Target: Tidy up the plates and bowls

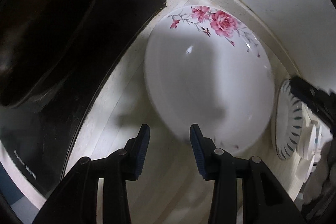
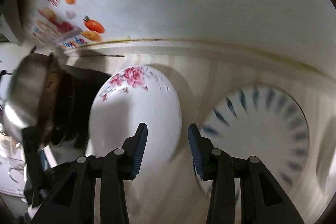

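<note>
A white plate with pink flowers [image 1: 205, 77] lies flat on the pale counter [image 1: 117, 140]. My left gripper [image 1: 169, 129] hangs over its near rim, pointing steeply down, open with nothing pressed between its pads. To the right lies a white plate with blue rim strokes [image 1: 290, 117]. In the right wrist view, the flowered plate [image 2: 134, 110] is on the left and the blue-stroked plate [image 2: 258, 125] on the right. My right gripper [image 2: 167, 127] is open above the gap between them and holds nothing. That view is blurred.
A black cooktop [image 1: 94, 56] with a dark pan [image 1: 42, 24] borders the flowered plate on the left. A steel pot [image 2: 27, 93] stands there too. The white wall [image 2: 189, 3] with fruit stickers [image 2: 92, 26] closes the back. Small white round pieces [image 1: 310, 144] lie at the far right.
</note>
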`<state>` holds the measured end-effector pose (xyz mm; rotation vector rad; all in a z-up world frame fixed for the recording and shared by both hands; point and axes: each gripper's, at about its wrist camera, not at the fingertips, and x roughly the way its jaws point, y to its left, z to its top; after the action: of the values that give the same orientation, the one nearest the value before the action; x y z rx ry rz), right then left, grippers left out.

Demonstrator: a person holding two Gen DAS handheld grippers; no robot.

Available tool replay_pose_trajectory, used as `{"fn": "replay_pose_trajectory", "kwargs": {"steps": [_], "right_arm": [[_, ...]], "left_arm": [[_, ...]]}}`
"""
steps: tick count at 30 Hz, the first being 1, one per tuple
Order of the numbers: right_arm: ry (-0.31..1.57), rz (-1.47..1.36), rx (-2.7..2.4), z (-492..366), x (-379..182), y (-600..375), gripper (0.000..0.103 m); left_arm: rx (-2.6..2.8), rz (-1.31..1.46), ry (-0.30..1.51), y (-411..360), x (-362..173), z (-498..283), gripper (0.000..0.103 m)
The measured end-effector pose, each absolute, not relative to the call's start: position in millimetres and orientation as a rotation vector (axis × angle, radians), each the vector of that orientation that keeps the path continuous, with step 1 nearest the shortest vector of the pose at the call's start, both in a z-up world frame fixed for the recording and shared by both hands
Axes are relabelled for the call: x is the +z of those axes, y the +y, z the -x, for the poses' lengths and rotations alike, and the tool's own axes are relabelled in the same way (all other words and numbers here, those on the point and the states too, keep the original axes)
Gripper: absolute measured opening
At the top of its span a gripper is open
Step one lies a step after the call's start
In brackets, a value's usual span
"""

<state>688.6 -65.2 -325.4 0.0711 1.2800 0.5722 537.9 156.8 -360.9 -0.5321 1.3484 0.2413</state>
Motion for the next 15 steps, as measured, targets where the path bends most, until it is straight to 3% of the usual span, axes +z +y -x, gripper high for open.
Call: {"fn": "replay_pose_trajectory", "kwargs": {"steps": [8, 13, 15], "right_arm": [[1.343, 0.018, 0.569, -743, -373, -34, 0.042], [1.36, -0.051, 0.664, -752, -383, -31, 0.016], [1.337, -0.025, 0.668, -750, -382, -28, 0.016]], "left_arm": [[0.243, 0.522, 1.351, 154, -376, -558, 0.037], [0.254, 0.494, 1.328, 154, -379, -572, 0.034], [0.256, 0.501, 1.32, 155, -378, -572, 0.032]]}}
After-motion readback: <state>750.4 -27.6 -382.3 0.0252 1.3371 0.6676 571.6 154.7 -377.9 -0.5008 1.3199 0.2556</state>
